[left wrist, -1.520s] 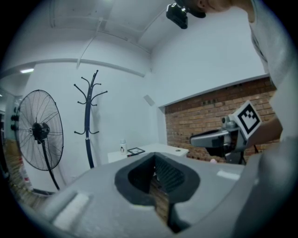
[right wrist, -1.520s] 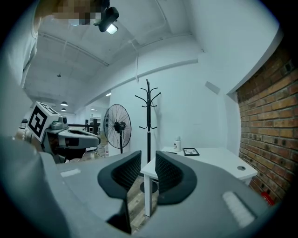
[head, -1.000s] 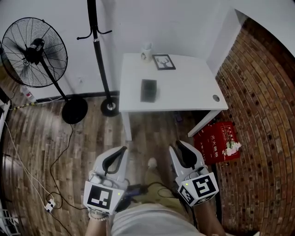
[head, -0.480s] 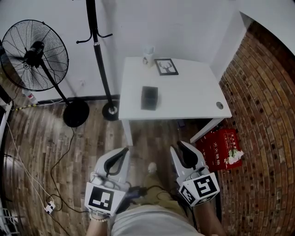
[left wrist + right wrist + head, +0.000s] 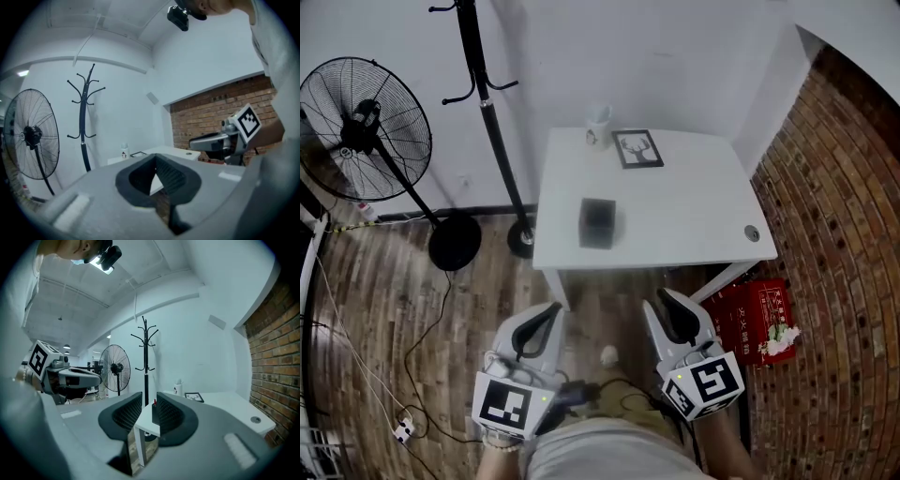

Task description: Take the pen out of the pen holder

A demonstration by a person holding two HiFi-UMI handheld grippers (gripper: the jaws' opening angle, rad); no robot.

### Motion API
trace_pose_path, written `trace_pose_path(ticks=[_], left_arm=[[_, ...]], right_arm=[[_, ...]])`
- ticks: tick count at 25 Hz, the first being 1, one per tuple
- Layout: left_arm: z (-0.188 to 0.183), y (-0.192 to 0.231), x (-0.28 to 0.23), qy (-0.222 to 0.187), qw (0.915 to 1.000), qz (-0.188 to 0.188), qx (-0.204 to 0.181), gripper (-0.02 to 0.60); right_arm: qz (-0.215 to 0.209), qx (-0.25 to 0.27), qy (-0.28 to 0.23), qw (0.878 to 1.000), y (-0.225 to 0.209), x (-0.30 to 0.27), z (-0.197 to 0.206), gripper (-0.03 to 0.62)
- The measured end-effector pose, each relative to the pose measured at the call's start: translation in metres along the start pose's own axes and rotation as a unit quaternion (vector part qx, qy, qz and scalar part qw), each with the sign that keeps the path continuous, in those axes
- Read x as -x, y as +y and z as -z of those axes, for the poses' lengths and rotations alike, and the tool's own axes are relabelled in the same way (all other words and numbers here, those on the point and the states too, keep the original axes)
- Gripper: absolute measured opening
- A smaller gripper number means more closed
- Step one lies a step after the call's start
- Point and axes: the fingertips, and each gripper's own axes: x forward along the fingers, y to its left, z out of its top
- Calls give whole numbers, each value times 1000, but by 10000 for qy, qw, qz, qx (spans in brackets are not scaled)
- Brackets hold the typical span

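Note:
A dark square pen holder (image 5: 597,222) stands on the white table (image 5: 684,206), left of its middle. In the right gripper view the pen holder (image 5: 154,414) shows far off between the jaws, with a red pen tip (image 5: 154,402) sticking out of it. Both grippers hang low over the wooden floor, well short of the table's near edge. My left gripper (image 5: 551,309) has its jaw tips together and holds nothing; in its own view the left gripper (image 5: 154,159) points toward the table. My right gripper (image 5: 659,300) stands a little open and empty, a narrow gap showing in the right gripper (image 5: 149,395) view.
A white cup (image 5: 598,125) and a framed picture (image 5: 637,148) sit at the table's far edge. A coat stand (image 5: 487,122) and a pedestal fan (image 5: 361,127) are left of the table. A red bag (image 5: 757,319) lies by the brick wall (image 5: 844,234). Cables (image 5: 403,356) trail on the floor.
The table and pen holder have slid lower and nearer in the head view, as the person moves toward them. Both grippers keep the same pose and hold nothing.

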Motion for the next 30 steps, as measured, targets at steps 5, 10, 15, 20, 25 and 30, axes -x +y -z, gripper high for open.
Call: trace_pose_path(ticks=[5, 10, 15, 20, 25, 30], left_arm=[[-6, 8, -35, 72, 10000, -44, -4, -5], [-8, 19, -69, 158, 9998, -136, 38, -5], [-14, 29, -101, 221, 9996, -177, 71, -5], [-23, 35, -127, 222, 9995, -212, 75, -5], [-24, 45, -148, 239, 9993, -278, 64, -5], [-23, 55, -162, 271, 9989, -380, 106, -5]], right_arm=[[-81, -22, 13, 10000, -30, -24, -3, 83], [-182, -38, 62, 9998, -59, -49, -4, 83], [-271, -38, 82, 9996, -85, -74, -10, 83], [-380, -58, 68, 9992, -104, -94, -15, 83], [-503, -19, 55, 9987, -118, -113, -17, 83], [-603, -24, 127, 9981, -126, -130, -14, 83]])
